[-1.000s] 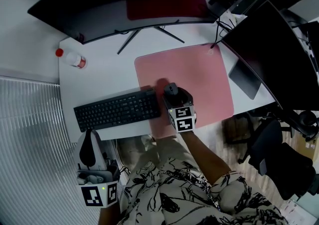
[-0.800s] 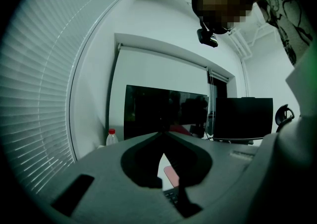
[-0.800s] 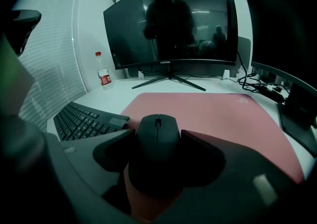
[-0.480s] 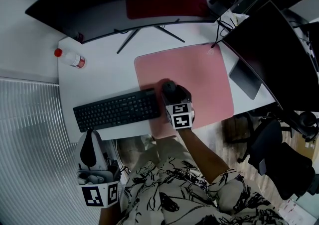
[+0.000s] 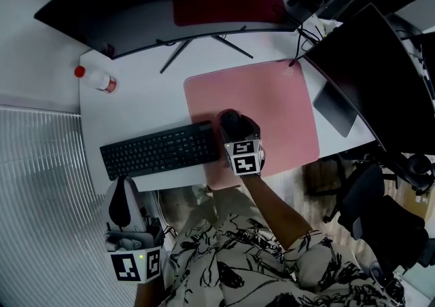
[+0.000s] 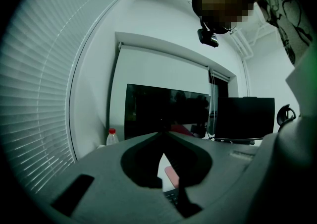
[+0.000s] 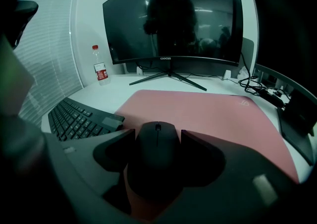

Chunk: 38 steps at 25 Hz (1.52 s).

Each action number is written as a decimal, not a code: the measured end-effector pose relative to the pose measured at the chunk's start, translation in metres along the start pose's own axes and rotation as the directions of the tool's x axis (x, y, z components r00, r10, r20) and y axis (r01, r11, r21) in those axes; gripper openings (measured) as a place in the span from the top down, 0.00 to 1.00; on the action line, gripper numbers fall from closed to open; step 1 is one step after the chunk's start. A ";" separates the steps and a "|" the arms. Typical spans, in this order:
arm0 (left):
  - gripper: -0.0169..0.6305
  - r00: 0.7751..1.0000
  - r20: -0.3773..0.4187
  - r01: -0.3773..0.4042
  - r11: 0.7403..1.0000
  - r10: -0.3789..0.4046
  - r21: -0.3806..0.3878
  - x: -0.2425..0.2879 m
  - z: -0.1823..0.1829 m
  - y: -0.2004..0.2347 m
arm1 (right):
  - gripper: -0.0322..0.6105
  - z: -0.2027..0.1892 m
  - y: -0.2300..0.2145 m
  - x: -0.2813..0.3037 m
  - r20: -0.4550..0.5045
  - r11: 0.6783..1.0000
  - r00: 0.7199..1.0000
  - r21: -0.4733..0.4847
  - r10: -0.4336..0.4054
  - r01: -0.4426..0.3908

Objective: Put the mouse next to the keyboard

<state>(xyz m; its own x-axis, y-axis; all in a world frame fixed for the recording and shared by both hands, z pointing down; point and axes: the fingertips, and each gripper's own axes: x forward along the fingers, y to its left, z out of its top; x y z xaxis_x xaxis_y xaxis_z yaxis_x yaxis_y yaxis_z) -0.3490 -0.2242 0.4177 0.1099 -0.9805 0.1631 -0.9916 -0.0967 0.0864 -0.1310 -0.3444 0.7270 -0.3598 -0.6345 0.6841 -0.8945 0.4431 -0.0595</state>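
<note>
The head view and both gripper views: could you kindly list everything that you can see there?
desk: one, white, centre.
monitors: two, black; curved one at back, second at right.
mouse mat: one, pink, desk's right half.
keyboard: one, black, desk's front left.
mouse: one, black, at the mat's front left, just right of the keyboard.
bottle: one, clear with red cap, desk's back left.
chair: one, dark, right of the desk.
left gripper: one, grey, shut and empty, in front of the desk at left.
right gripper: one, grey, shut on the mouse.
</note>
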 end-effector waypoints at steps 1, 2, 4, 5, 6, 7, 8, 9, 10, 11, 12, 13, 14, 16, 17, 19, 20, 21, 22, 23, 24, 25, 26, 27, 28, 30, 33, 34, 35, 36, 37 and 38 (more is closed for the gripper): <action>0.97 1.000 0.000 -0.001 1.000 0.001 -0.001 0.000 0.000 0.000 | 0.47 0.000 0.000 0.000 -0.003 1.000 1.000 -0.003 0.000 0.000; 0.97 1.000 0.002 -0.001 1.000 0.001 -0.002 0.000 0.000 0.001 | 0.47 -0.001 0.001 0.001 -0.006 1.000 1.000 -0.006 0.004 -0.004; 0.97 1.000 0.006 -0.001 1.000 0.001 -0.004 0.000 0.001 0.001 | 0.47 -0.003 0.004 0.002 -0.008 1.000 1.000 -0.006 0.029 -0.029; 0.97 1.000 0.008 0.000 1.000 0.001 -0.005 0.000 0.001 0.002 | 0.47 -0.002 0.007 0.002 -0.004 0.999 0.999 -0.011 0.045 -0.045; 0.97 1.000 0.011 -0.001 1.000 0.001 -0.006 0.000 0.002 0.002 | 0.43 0.001 0.009 0.001 0.005 0.998 0.998 -0.022 0.060 -0.060; 0.97 1.000 0.013 -0.001 1.000 0.001 -0.006 0.001 0.002 0.003 | 0.37 0.005 0.012 0.000 0.017 0.997 0.997 -0.037 0.071 -0.070; 0.97 1.000 0.015 -0.002 1.000 0.002 -0.007 0.001 0.003 0.004 | 0.36 0.008 0.013 -0.002 0.028 0.996 0.997 -0.050 0.078 -0.077; 0.97 1.000 0.018 -0.003 1.000 0.003 -0.007 0.001 0.004 0.004 | 0.36 0.012 0.015 -0.004 0.039 0.995 0.996 -0.058 0.084 -0.082; 0.97 1.000 0.021 -0.003 1.000 0.003 -0.007 0.000 0.005 0.004 | 0.35 0.015 0.015 -0.006 0.048 0.994 0.995 -0.060 0.089 -0.086; 0.97 1.000 0.025 -0.003 1.000 0.003 -0.006 0.000 0.006 0.004 | 0.34 0.018 0.015 -0.009 0.057 0.994 0.994 -0.061 0.093 -0.090; 0.97 1.000 0.030 -0.003 1.000 0.003 -0.006 -0.001 0.007 0.004 | 0.34 0.020 0.014 -0.012 0.067 0.994 0.993 -0.062 0.097 -0.093; 0.97 0.999 0.036 -0.002 1.000 0.002 -0.005 -0.001 0.009 0.005 | 0.34 0.023 0.013 -0.015 0.076 0.993 0.992 -0.065 0.101 -0.096; 0.97 0.999 0.042 -0.001 1.000 0.002 -0.005 -0.002 0.011 0.005 | 0.34 0.027 0.012 -0.019 0.085 0.993 0.991 -0.069 0.106 -0.100; 0.97 0.999 0.051 -0.001 1.000 0.001 -0.001 -0.002 0.014 0.007 | 0.35 0.035 0.010 -0.028 0.103 0.991 0.988 -0.079 0.116 -0.108; 0.97 0.998 0.055 -0.001 1.000 0.001 -0.001 -0.002 0.016 0.008 | 0.40 0.039 0.009 -0.032 0.114 0.990 0.986 -0.086 0.120 -0.110; 0.97 0.998 0.067 -0.002 1.000 0.002 -0.001 -0.003 0.020 0.010 | 0.49 0.050 0.006 -0.043 0.140 0.989 0.983 -0.099 0.121 -0.108; 0.97 0.997 0.073 -0.003 1.000 0.003 0.001 -0.004 0.022 0.011 | 0.51 0.055 0.005 -0.049 0.155 0.989 0.981 -0.103 0.119 -0.104; 0.97 0.997 0.079 -0.004 1.000 0.003 0.003 -0.005 0.024 0.012 | 0.56 0.062 0.002 -0.056 0.174 0.990 0.978 -0.105 0.116 -0.098; 0.97 0.996 0.084 -0.005 1.000 0.004 0.006 -0.006 0.026 0.012 | 0.62 0.069 0.000 -0.063 0.194 0.990 0.974 -0.106 0.113 -0.093; 0.97 0.996 0.087 -0.006 1.000 0.005 0.008 -0.007 0.028 0.013 | 0.67 0.077 -0.001 -0.071 0.216 0.990 0.970 -0.107 0.113 -0.092; 0.97 0.996 0.089 -0.006 1.000 0.006 0.010 -0.007 0.030 0.014 | 0.71 0.084 -0.002 -0.079 0.236 0.989 0.964 -0.109 0.120 -0.097; 0.97 0.996 0.090 -0.006 1.000 0.005 0.013 -0.008 0.032 0.015 | 0.76 0.091 -0.001 -0.086 0.253 0.988 0.958 -0.112 0.135 -0.109; 0.97 0.996 0.091 -0.005 1.000 0.003 0.015 -0.008 0.033 0.016 | 0.78 0.098 0.001 -0.093 0.267 0.985 0.952 -0.119 0.150 -0.122; 0.97 0.996 0.093 -0.003 1.000 0.002 0.017 -0.008 0.034 0.016 | 0.81 0.105 0.002 -0.099 0.279 0.983 0.947 -0.131 0.160 -0.127; 0.97 0.995 0.096 -0.001 1.000 0.000 0.018 -0.008 0.036 0.017 | 0.89 0.111 0.003 -0.106 0.292 0.982 0.943 -0.142 0.163 -0.125; 0.97 0.995 0.102 0.000 1.000 -0.002 0.020 -0.008 0.037 0.019 | 0.95 0.122 0.002 -0.119 0.321 0.981 0.933 -0.155 0.161 -0.115; 0.97 0.993 0.114 -0.002 1.000 0.000 0.023 -0.009 0.042 0.022 | 0.95 0.137 0.000 -0.137 0.359 0.980 0.919 -0.171 0.161 -0.104; 0.97 0.993 0.120 -0.003 1.000 0.000 0.024 -0.010 0.044 0.023 | 0.95 0.142 0.000 -0.142 0.372 0.979 0.915 -0.176 0.159 -0.099; 0.97 0.992 0.125 -0.004 1.000 0.000 0.026 -0.011 0.047 0.024 | 0.95 0.147 -0.001 -0.148 0.386 0.979 0.909 -0.178 0.158 -0.095; 0.97 0.991 0.131 -0.004 1.000 0.001 0.028 -0.012 0.050 0.024 | 0.95 0.152 -0.002 -0.154 0.402 0.980 0.902 -0.175 0.158 -0.094; 0.97 0.991 0.136 -0.005 0.999 0.001 0.031 -0.013 0.052 0.025 | 0.95 0.157 -0.003 -0.161 0.420 0.981 0.894 -0.169 0.158 -0.094; 0.97 0.990 0.142 -0.006 0.999 0.001 0.034 -0.014 0.055 0.025 | 0.95 0.163 -0.004 -0.168 0.438 0.982 0.885 -0.162 0.158 -0.096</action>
<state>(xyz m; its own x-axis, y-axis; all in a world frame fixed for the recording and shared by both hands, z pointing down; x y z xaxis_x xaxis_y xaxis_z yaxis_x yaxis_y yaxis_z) -0.3794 -0.2227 0.3640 0.0977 -0.9950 0.0224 -0.9940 -0.0965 0.0516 -0.1098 -0.3427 0.4938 -0.5763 -0.7686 0.2777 -0.8011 0.5985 -0.0061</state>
